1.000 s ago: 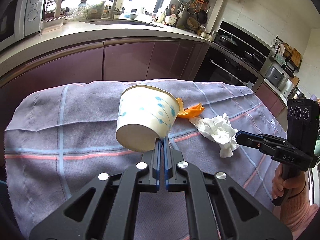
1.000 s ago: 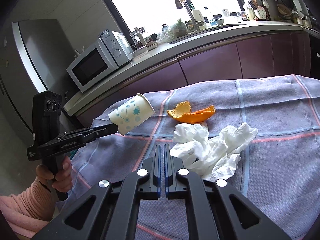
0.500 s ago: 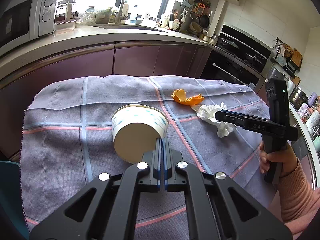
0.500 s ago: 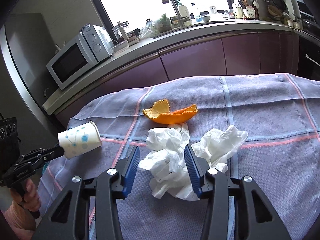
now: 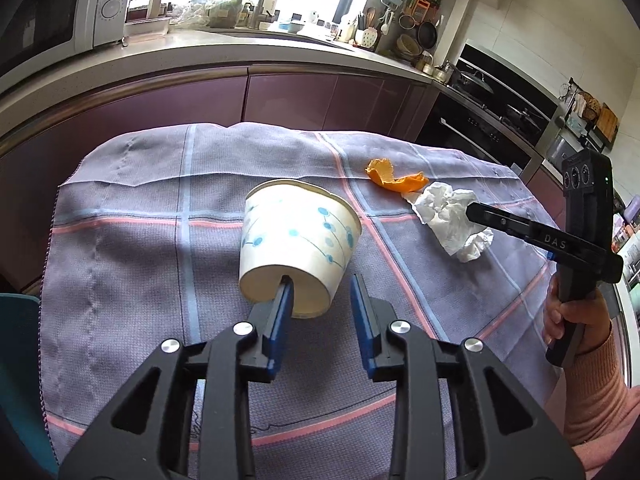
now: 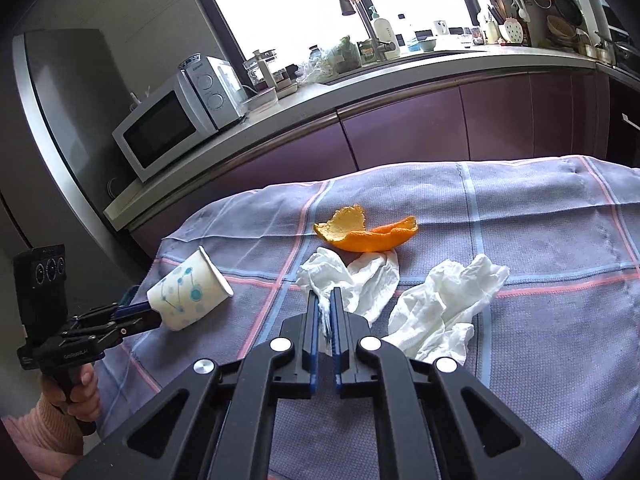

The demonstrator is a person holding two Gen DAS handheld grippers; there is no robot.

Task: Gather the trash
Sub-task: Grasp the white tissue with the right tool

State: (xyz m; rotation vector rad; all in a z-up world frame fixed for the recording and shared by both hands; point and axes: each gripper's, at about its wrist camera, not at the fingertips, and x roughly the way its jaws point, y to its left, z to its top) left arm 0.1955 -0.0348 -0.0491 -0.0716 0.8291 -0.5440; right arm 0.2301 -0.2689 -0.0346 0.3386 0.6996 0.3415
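Observation:
A white paper cup with blue dots lies on its side on the purple checked tablecloth. My left gripper is open; its left finger reaches into the cup's bottom recess, its right finger is beside the cup. The cup also shows in the right wrist view. My right gripper is shut on the near edge of a crumpled white tissue. A second tissue wad lies to its right. An orange peel lies just behind the tissues. The left wrist view shows the peel and tissue.
The table's cloth hangs over the far edge. Behind it runs a kitchen counter with purple cabinets, a microwave and a sink tap. An oven stands at the right. A teal chair edge shows at the left.
My left gripper has opened and the cup now rests on the cloth. My right gripper has moved down and closed on the tissue's edge.

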